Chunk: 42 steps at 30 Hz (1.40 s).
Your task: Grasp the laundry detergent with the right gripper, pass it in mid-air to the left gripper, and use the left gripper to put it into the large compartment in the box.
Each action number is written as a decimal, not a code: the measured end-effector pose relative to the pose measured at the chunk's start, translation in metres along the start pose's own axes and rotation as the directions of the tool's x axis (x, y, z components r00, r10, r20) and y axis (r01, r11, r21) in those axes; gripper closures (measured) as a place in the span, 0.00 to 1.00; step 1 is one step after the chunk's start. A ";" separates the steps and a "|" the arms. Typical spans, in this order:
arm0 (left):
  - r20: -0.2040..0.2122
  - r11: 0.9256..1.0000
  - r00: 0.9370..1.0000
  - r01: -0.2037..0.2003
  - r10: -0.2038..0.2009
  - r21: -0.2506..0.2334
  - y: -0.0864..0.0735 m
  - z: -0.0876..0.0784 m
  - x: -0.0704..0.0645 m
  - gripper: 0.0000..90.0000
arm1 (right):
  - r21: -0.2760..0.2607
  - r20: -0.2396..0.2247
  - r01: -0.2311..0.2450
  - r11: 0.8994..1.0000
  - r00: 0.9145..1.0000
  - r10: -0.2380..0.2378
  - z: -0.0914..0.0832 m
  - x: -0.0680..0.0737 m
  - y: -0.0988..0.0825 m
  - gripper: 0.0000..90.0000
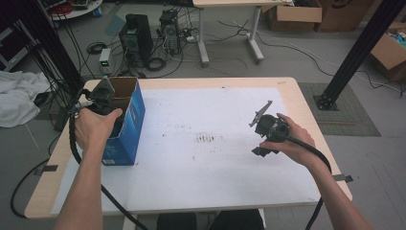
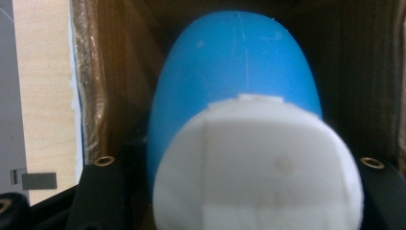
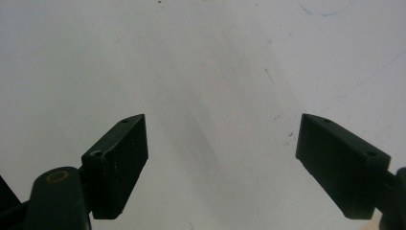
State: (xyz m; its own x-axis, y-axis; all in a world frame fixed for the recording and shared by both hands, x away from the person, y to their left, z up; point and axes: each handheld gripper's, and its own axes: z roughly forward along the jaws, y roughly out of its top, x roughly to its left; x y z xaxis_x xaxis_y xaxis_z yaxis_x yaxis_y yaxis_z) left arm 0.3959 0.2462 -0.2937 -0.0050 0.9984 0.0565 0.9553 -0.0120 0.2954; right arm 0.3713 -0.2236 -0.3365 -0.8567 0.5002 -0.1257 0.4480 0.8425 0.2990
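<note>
The bottle (image 2: 237, 72) is smooth matt blue plastic with a white plastic cap (image 2: 258, 167); the box (image 1: 125, 122) is glossy-printed cardboard, raw brown inside; the tabletop (image 1: 292, 91) is pale wood under scuffed white paper (image 1: 201, 158).

1. Two hand-held grippers, left gripper (image 1: 101, 94) and right gripper (image 1: 266, 129).
2. One blue cardboard box (image 1: 125, 125).
3. One blue bottle with a white cap (image 2: 237, 81), sitting inside the box.
4. One table (image 1: 306, 120).

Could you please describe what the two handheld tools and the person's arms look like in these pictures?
Both tools are black. The right tool has two blocky, wedge-shaped black jaws with small screw holes and a brass-coloured fitting at one base. A grey three-cornered plate stands on top of it. The left tool shows brass-coloured rings on its jaws. A thick black cable trails from each. The forearms are bare, with no sleeves showing.
</note>
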 end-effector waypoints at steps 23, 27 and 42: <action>0.010 1.000 1.000 0.005 -0.004 -0.010 -0.001 0.000 0.000 0.42 | 0.002 -0.001 0.002 1.000 1.000 -0.002 0.001 0.000 0.000 0.20; 0.013 1.000 1.000 0.009 -0.009 -0.017 0.000 -0.001 0.000 0.39 | 0.002 -0.001 0.001 1.000 1.000 -0.001 0.001 0.000 0.000 0.20; 0.009 0.999 1.000 0.010 -0.009 -0.033 0.001 -0.011 0.000 0.36 | 0.002 -0.003 0.005 1.000 1.000 -0.005 0.001 0.001 0.001 0.20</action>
State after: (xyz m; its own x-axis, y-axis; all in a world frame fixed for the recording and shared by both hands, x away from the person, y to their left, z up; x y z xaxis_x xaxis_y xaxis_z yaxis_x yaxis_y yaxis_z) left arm 0.3936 0.2457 -0.2834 -0.0113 0.9989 0.0448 0.9449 -0.0040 0.3275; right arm 0.3715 -0.2217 -0.3372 -0.8597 0.4953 -0.1247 0.4442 0.8456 0.2960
